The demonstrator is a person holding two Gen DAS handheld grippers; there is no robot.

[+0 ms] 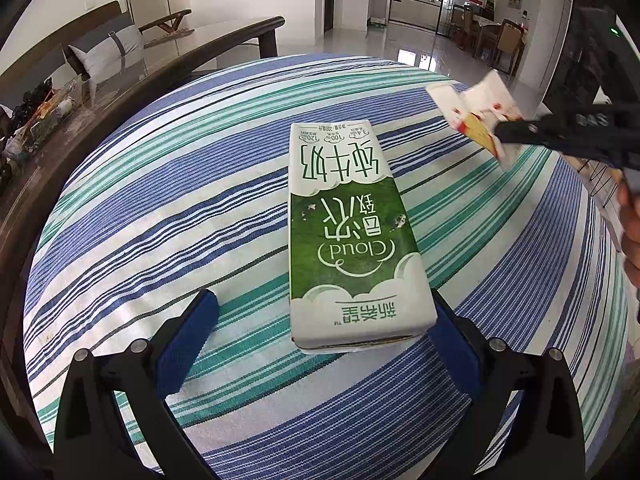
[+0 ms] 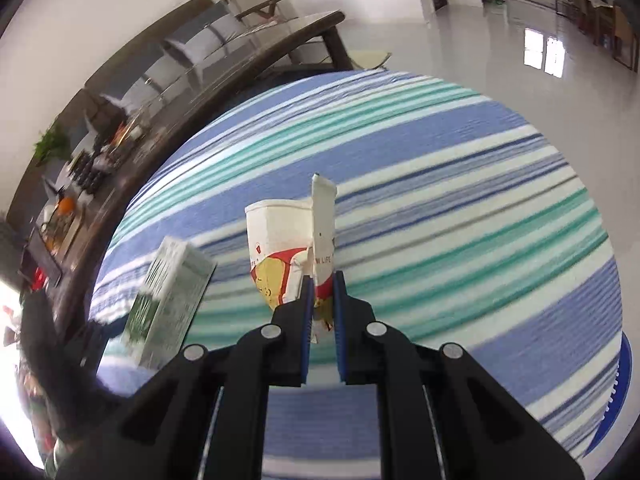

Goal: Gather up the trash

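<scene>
Striped cloth [image 1: 160, 208] covered the desk | milk carton [image 1: 348, 240] lay flat between the left claw's [image 1: 324, 332] wide-apart pads, right pad partly hidden behind it | right claw [image 2: 322, 300] was clamped on a crumpled paper cup [image 2: 288, 256], lifted clear | carton blurred in right view | person's hand [image 1: 630, 232] cut off at edge.

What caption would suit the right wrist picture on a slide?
Right gripper shut on a crushed paper cup, above the striped cloth, milk carton alongside.
</scene>
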